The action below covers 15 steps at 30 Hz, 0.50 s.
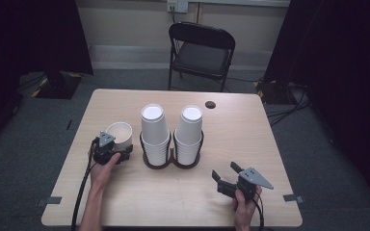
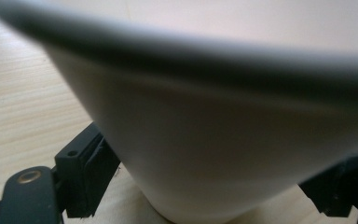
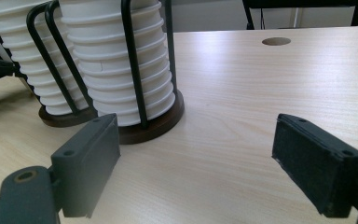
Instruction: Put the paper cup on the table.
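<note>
The right gripper (image 1: pixel 225 174) rests near the table's (image 1: pixel 250 130) front right edge, jaws spread wide with nothing between them. The left gripper (image 1: pixel 120 150) sits at the front left, its jaws closed around the lower part of an upright white paper cup (image 1: pixel 119 134), which stands on the table just left of the cup holder (image 1: pixel 171 156) with two stacks of upside-down cups (image 1: pixel 155 127).

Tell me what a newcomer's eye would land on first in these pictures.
Two tall stacks of white paper cups stand upside down in a dark wire holder at the middle of the table. Left of them, the left gripper has its jaws around a single upright cup. The right gripper rests open near the front right corner.
</note>
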Tool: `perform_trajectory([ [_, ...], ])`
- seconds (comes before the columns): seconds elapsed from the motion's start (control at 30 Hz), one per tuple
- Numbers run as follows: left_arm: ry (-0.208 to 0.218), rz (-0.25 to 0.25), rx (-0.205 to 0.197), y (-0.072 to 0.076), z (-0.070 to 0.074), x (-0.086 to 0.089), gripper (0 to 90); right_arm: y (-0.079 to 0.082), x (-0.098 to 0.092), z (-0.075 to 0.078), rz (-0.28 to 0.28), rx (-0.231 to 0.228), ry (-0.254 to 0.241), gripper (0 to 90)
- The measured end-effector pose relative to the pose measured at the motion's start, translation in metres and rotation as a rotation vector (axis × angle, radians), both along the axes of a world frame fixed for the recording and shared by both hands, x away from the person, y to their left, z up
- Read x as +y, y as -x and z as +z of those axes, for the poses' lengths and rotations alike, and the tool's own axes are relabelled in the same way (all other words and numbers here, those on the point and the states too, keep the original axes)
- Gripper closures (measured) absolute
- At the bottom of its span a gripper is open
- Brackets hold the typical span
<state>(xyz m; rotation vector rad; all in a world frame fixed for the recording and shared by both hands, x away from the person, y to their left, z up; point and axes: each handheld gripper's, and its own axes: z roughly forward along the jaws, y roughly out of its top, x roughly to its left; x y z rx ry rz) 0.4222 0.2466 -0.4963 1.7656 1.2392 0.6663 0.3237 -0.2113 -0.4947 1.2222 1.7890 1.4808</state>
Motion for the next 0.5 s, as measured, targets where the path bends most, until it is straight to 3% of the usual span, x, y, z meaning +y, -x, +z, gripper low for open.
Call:
perform_trajectory([
  [0.27,0.001,0.023,-0.005,0.014,0.0,0.006,15.6,0.001,-0.001,0.0,-0.008,-0.015,-0.005,14.4],
  [0.5,0.036,0.023,-0.03,0.03,0.0,0.006,15.5,0.002,0.0,0.0,-0.009,-0.017,-0.005,14.4],
])
